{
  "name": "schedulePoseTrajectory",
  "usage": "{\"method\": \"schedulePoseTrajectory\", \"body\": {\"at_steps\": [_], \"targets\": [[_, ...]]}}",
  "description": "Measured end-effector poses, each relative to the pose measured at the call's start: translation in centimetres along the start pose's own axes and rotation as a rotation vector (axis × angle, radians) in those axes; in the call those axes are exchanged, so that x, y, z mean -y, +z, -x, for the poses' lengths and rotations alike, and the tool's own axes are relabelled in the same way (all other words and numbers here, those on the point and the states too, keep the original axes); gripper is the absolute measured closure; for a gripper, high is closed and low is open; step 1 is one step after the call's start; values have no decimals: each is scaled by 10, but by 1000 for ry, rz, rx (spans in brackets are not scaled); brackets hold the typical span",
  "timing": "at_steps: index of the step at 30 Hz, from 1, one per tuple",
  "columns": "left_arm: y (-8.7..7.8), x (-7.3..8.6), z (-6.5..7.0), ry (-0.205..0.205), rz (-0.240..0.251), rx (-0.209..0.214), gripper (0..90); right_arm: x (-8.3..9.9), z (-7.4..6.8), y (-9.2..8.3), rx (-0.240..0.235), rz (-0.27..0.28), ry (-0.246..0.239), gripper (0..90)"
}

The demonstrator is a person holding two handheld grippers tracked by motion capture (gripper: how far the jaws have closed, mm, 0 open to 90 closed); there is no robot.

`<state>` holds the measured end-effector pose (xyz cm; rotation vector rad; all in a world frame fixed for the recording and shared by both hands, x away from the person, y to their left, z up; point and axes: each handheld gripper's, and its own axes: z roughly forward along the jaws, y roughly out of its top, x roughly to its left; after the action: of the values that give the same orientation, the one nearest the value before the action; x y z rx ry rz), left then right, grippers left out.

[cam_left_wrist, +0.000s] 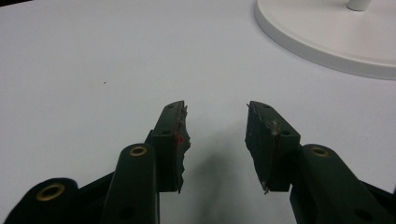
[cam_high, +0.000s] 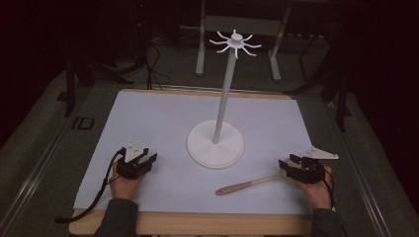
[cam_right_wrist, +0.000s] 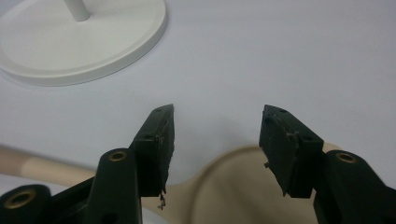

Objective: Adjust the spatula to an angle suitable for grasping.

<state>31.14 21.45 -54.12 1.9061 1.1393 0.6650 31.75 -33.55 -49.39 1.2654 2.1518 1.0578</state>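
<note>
Both claws rested released on the table: the left gripper point(cam_left_wrist: 215, 140) empty, the right gripper point(cam_right_wrist: 215, 144) poised over the wooden spoon point(cam_high: 247, 185), seemingly ready to grasp it, beside the white stand point(cam_high: 215, 144).

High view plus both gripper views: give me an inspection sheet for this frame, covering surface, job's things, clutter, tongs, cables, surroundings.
Surface: white sheet over a wood-edged table, flat.
Job's things: white stand upright at centre, hooked arms at its top; wooden spoon lying flat at the near right.
Clutter: nothing seen.
Tongs: left tongs open over bare sheet, holding nothing; right tongs open above the spoon's bowl, not gripping it.
Cables: left cable trails off the near left edge; floor cables behind the table.
Surroundings: dark room, metal frame legs beyond the table.
</note>
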Motion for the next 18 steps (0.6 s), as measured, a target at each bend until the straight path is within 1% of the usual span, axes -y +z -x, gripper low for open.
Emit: {"method": "schedulePoseTrajectory", "body": {"at_steps": [3,7,8,9,13,15,16,18], "targets": [[0,0,0,9,6,11,573,-4,-2,-2,-3,-5,-20,457],[-1,0,0,7,9,14,567,-5,-3,-3,-5,-4,-21,457],[-1,1,0,8,11,17,563,-11,-5,-5,-10,-5,-40,457],[-1,1,0,9,12,15,562,-12,-6,-6,-10,-7,-44,457],[-1,1,0,9,16,13,559,-15,-9,-5,-24,-21,-64,464],[-1,1,0,6,13,12,556,-16,-10,-5,-38,-29,-79,473],[-1,1,0,4,13,10,551,-16,-11,-4,-46,-36,-84,477],[-1,1,0,1,13,14,548,-18,-13,-4,-47,-52,-100,485]]}}
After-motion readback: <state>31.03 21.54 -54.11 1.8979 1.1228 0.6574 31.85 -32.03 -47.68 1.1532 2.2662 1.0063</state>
